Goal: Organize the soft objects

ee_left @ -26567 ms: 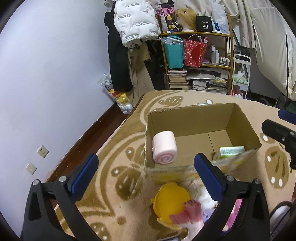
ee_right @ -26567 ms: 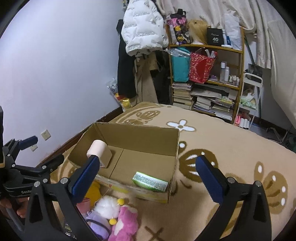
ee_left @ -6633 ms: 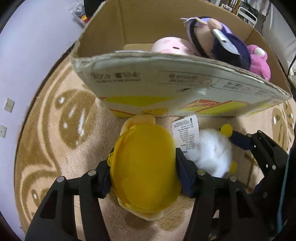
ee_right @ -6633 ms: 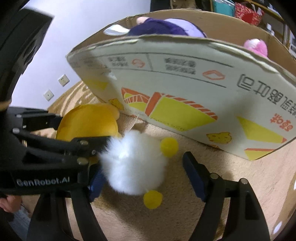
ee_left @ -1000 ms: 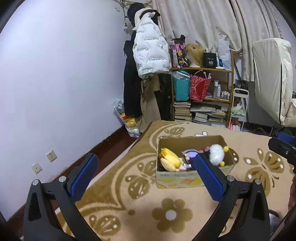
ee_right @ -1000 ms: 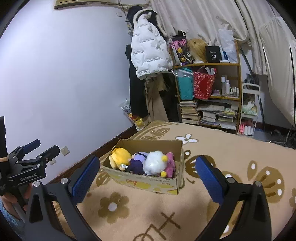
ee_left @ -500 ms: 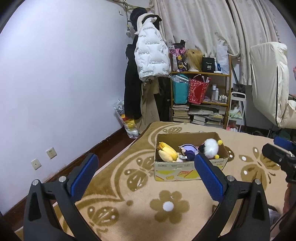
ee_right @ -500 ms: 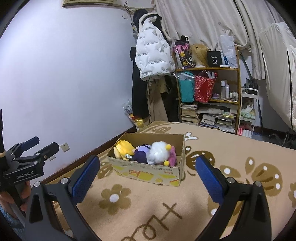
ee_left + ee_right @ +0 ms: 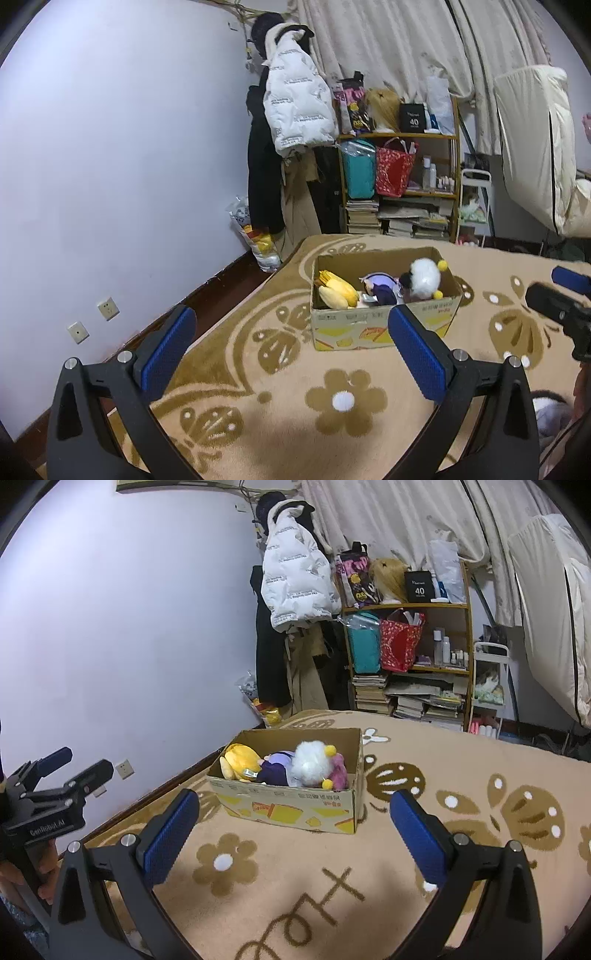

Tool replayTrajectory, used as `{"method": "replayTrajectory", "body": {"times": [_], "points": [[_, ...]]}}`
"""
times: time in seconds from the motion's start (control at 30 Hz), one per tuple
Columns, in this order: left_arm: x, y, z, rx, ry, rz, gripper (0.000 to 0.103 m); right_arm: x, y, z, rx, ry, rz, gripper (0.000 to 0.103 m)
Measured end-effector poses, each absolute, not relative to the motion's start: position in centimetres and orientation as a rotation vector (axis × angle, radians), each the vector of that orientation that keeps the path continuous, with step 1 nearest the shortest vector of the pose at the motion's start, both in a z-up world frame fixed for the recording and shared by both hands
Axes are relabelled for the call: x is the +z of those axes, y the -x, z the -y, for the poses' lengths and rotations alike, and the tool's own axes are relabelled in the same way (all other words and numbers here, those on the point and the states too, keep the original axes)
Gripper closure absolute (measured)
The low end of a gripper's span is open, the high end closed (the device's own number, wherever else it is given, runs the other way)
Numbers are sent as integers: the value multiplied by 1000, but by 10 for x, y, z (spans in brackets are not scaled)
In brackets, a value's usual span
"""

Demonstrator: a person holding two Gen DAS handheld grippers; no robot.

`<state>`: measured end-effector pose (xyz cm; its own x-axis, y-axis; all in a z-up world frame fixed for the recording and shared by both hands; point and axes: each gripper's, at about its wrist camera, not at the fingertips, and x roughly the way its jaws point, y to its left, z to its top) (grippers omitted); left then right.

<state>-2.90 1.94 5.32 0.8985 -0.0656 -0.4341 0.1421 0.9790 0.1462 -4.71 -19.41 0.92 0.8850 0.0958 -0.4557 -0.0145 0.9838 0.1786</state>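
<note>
We hold both claws raised and level, pointing forward. Our left claw (image 9: 291, 347) has its blue-padded fingers (image 9: 168, 349) spread wide with nothing between them. Our right claw (image 9: 293, 836) is likewise spread wide and holds nothing. Our left hand (image 9: 35, 871) grips the left claw's handle from below.

You are looking at one cardboard box (image 9: 291, 809) at 12 o'clock, holding four soft toys: one yellow plush (image 9: 242, 758), one purple doll (image 9: 275, 770), one white pompom toy (image 9: 308, 762), one pink plush (image 9: 339, 771). You are holding two grippers: left gripper (image 9: 291, 343), right gripper (image 9: 293, 829). Two wall sockets (image 9: 108, 308) are sitting at 9 o'clock.
</note>
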Motion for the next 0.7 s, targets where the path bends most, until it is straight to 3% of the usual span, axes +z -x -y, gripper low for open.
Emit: {"method": "replayTrajectory", "body": {"times": [0.7], "points": [[46,27,-17,-113,-185,-470,0,-5,40,187,65,-161,-518,0]]}}
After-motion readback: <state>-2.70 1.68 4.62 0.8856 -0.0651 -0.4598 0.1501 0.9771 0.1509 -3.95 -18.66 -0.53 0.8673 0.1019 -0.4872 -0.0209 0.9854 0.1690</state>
